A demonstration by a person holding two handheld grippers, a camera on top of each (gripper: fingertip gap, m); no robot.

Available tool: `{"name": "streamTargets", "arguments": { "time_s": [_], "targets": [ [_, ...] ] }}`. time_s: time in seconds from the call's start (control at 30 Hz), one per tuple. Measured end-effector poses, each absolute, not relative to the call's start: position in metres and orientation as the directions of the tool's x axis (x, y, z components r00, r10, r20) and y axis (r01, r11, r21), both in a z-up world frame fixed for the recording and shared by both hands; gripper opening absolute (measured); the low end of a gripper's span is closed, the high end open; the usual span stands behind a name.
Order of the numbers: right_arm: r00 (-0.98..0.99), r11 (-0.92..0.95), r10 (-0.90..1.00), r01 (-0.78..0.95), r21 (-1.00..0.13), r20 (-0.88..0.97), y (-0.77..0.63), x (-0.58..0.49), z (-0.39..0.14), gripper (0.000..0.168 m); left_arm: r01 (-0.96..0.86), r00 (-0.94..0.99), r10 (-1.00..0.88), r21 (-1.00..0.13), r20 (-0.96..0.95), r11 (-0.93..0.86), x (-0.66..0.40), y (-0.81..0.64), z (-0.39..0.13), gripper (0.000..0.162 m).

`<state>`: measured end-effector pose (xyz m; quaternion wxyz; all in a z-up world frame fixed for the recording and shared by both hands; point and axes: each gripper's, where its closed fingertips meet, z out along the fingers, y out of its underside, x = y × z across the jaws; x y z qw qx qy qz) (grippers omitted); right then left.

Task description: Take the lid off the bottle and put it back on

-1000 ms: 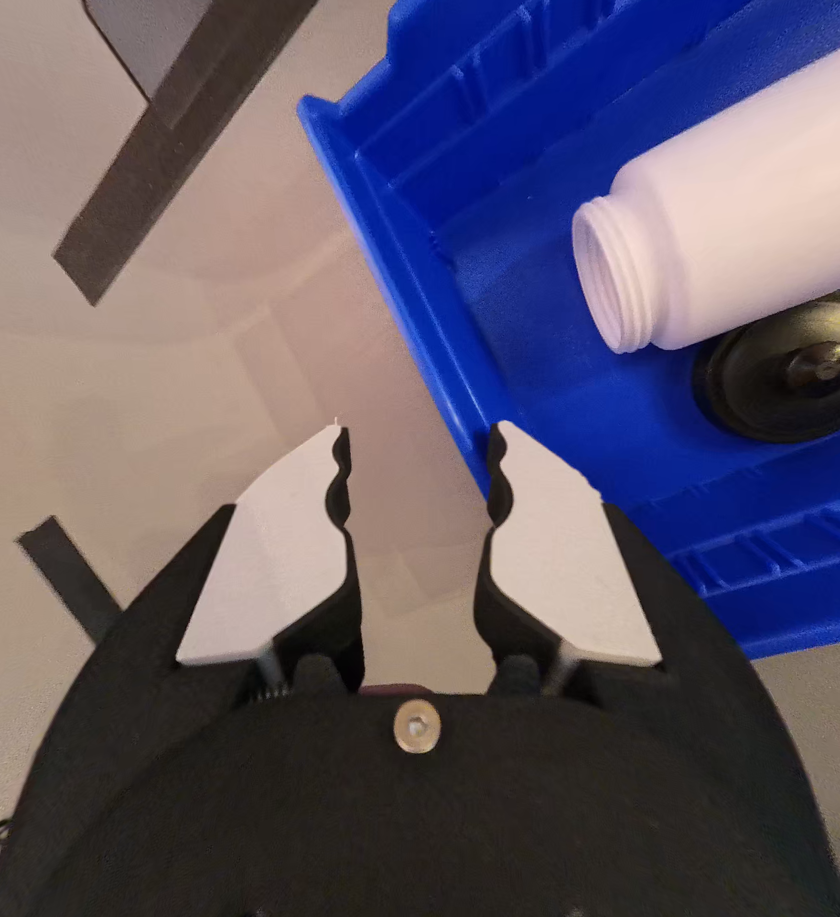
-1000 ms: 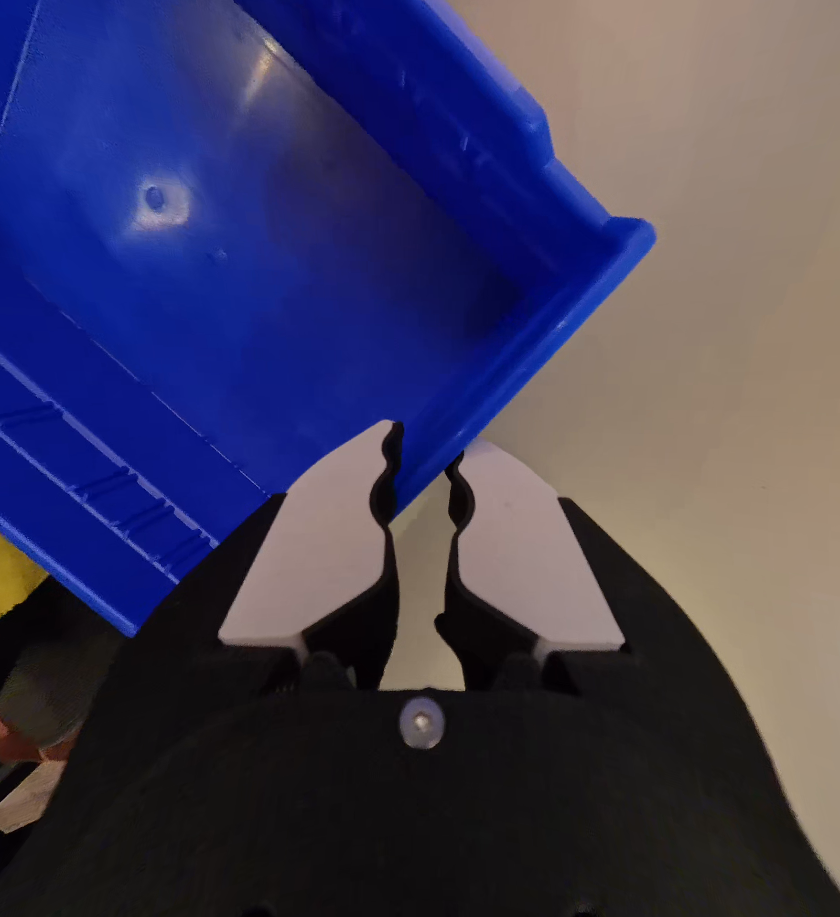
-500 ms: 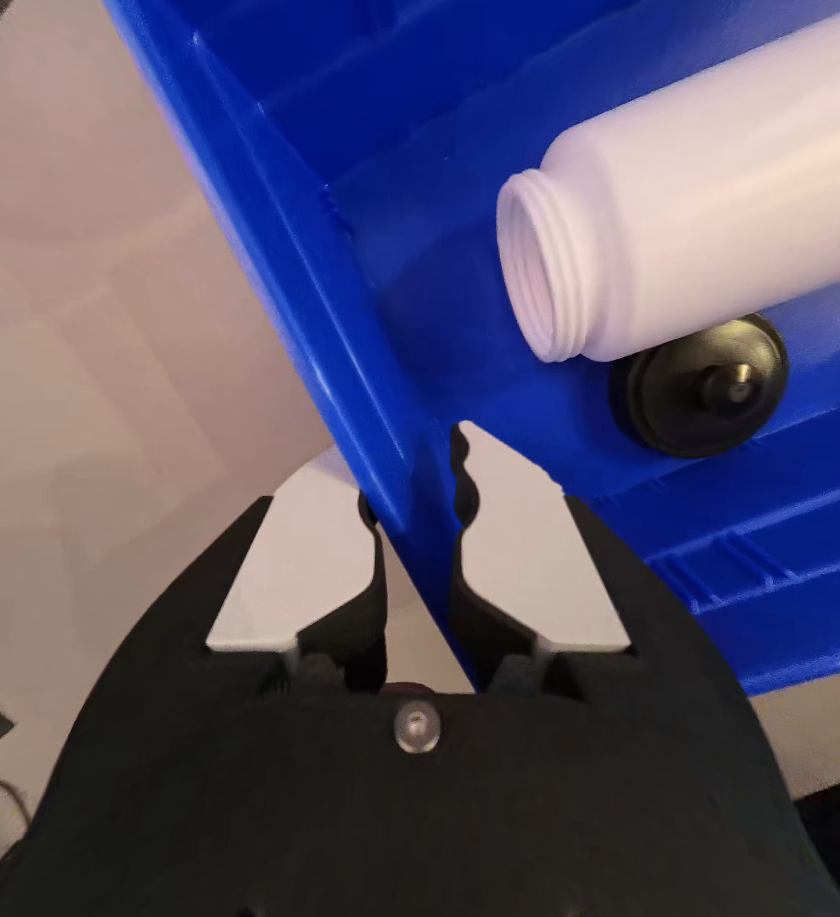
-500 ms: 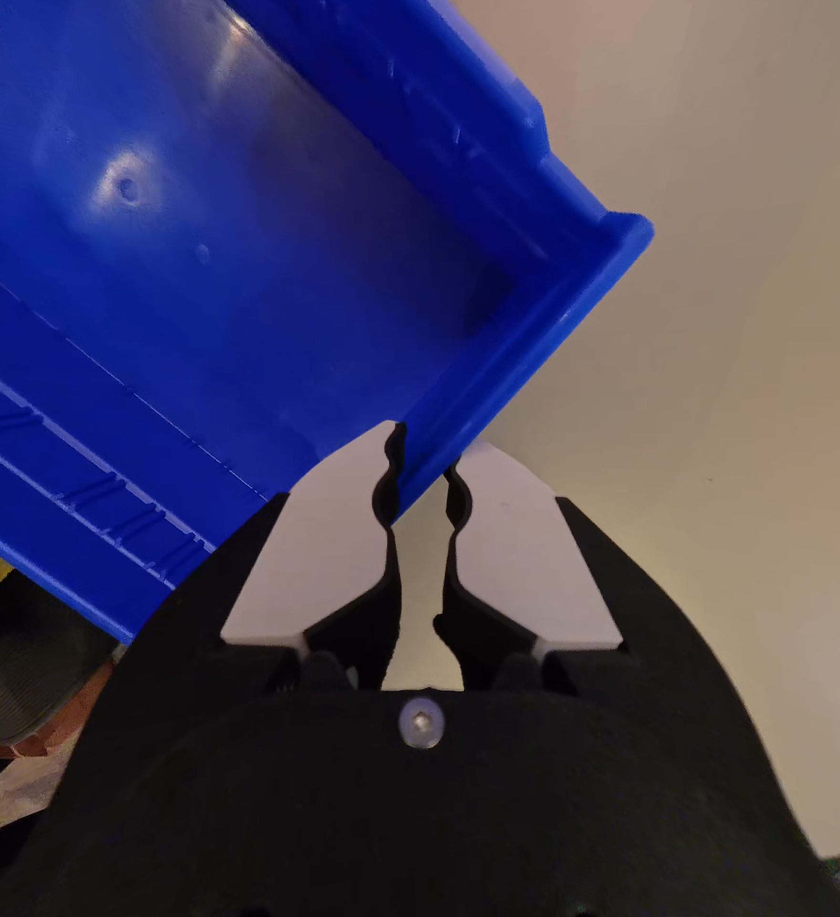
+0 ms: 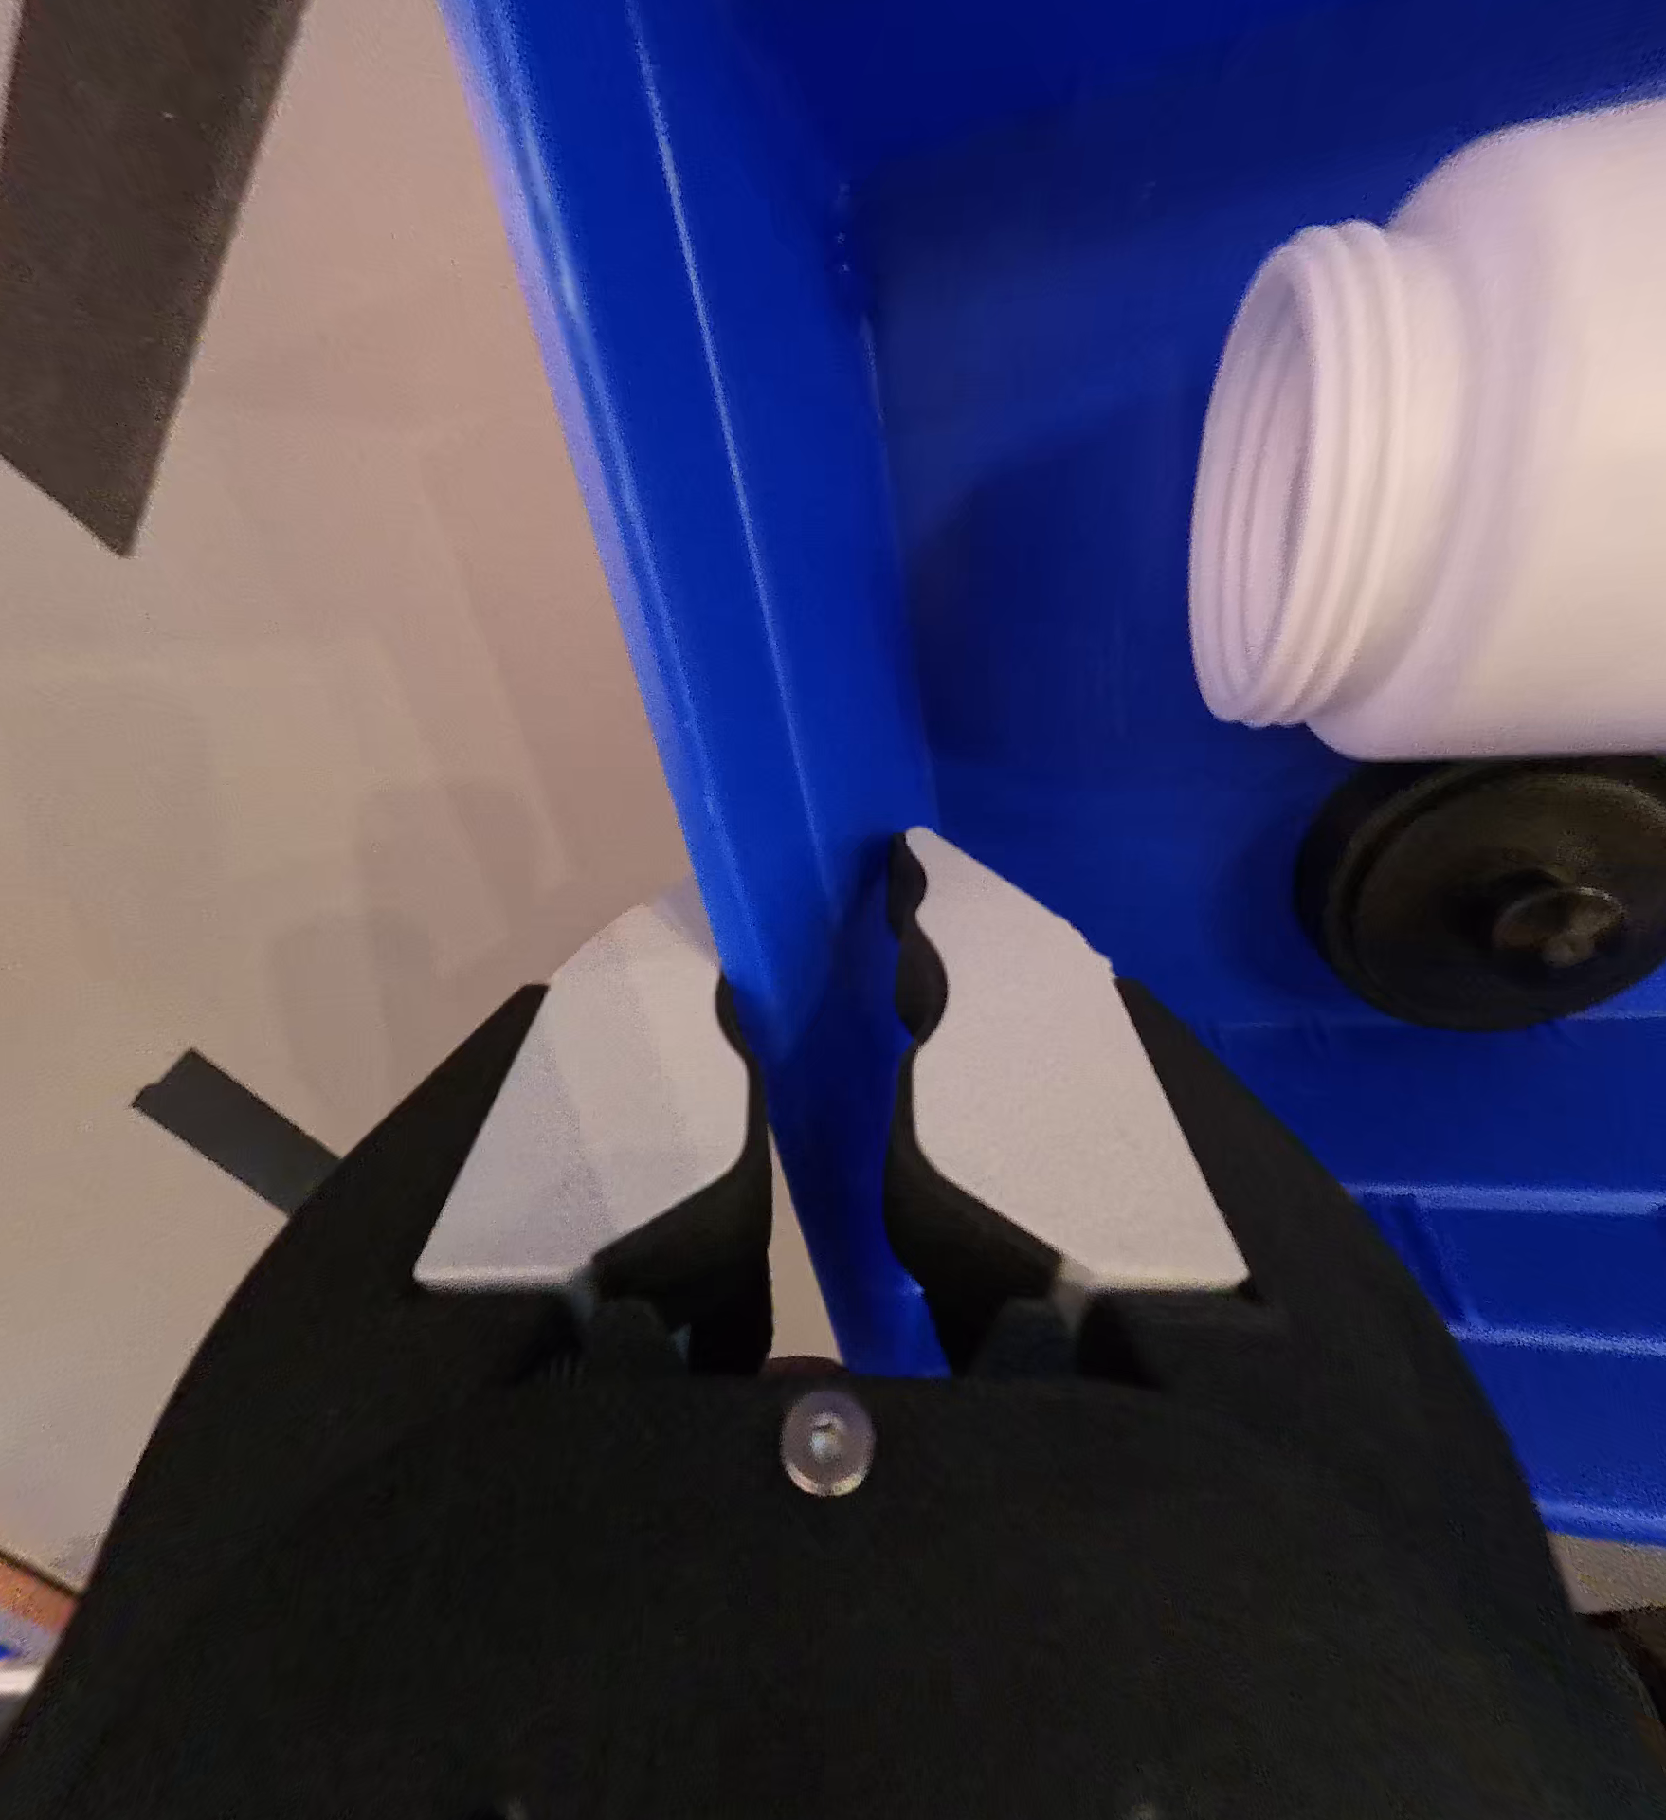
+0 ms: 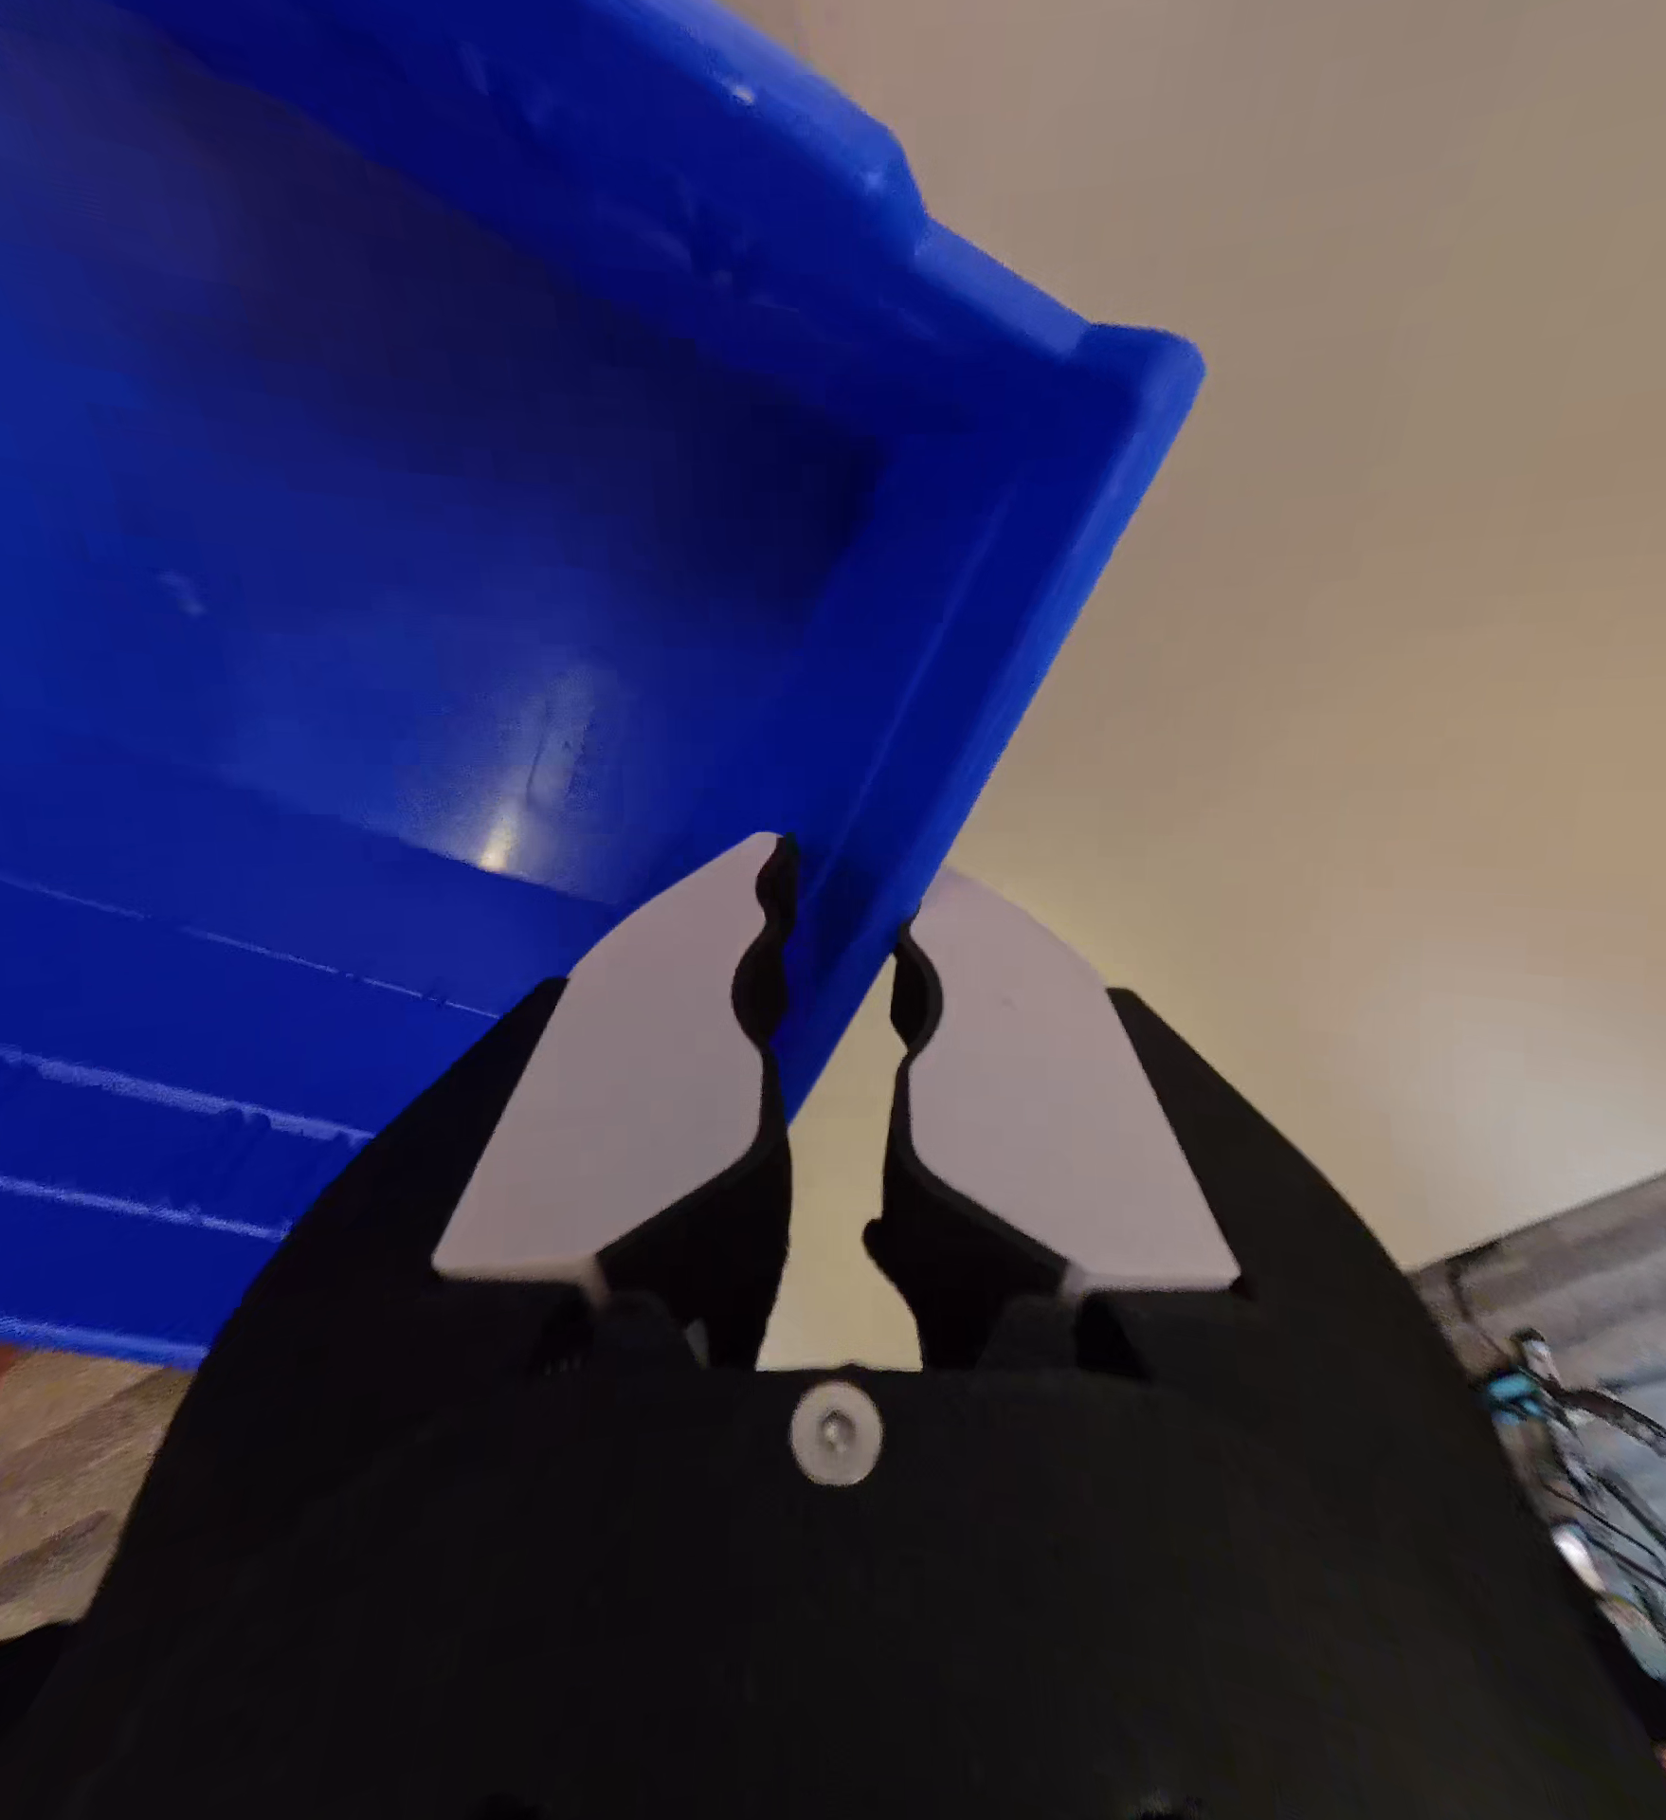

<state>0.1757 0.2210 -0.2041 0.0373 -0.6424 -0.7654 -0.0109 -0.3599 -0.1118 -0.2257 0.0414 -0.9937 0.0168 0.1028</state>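
Note:
A white bottle [image 5: 1499, 473] lies on its side in a blue bin [image 5: 760, 591], with its threaded mouth open and pointing left. A black lid [image 5: 1518, 896] lies flat on the bin floor just below the bottle's neck. My left gripper [image 5: 809, 877] is shut on the bin's left wall, which runs between the fingers. My right gripper [image 6: 844, 886] is shut on the right end wall of the bin [image 6: 1056, 591]. The bottle and lid do not show in the right wrist view.
The bin rests over a beige tabletop [image 5: 268, 788] that carries a wide dark strip [image 5: 110, 246] and a short dark strip [image 5: 228, 1133]. A bundle of cables [image 6: 1617, 1477] hangs beyond the table edge at the lower right.
My left gripper moved right from open over the table onto the bin's left wall and closed on it. The right gripper kept its hold; the bin has swung in its view.

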Motion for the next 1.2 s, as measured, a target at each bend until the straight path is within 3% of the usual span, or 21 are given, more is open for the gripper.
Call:
{"name": "streamTargets", "arguments": {
  "time_s": [0.03, 0.47, 0.67, 1.2],
  "targets": [
    [-0.178, 0.181, 0.979, 0.983, -0.018, 0.098, 0.232, 0.172, -0.204, 0.018, -0.035, 0.976, -0.019, -0.07, -0.216, -0.997, -0.367, -0.111, -0.226, 0.024],
    [-0.178, 0.133, 0.911, 0.98, 0.145, 0.371, 0.39, 0.109, -0.204, 0.027, -0.12, 0.876, -0.154, 0.102, -0.458, -0.987, -0.466, -0.067, -0.224, 0.042],
    [-0.186, 0.142, 0.867, 0.981, 0.129, 0.463, 0.452, 0.062, -0.205, 0.035, -0.129, 0.835, -0.172, 0.117, -0.523, -0.985, -0.502, -0.036, -0.223, 0.047],
    [-0.15, 0.128, 0.816, 0.989, 0.079, 0.558, 0.52, -0.002, -0.207, 0.039, -0.274, 0.735, -0.27, 0.093, -0.622, -0.957, -0.536, 0.027, -0.223, 0.057]
  ]
}}
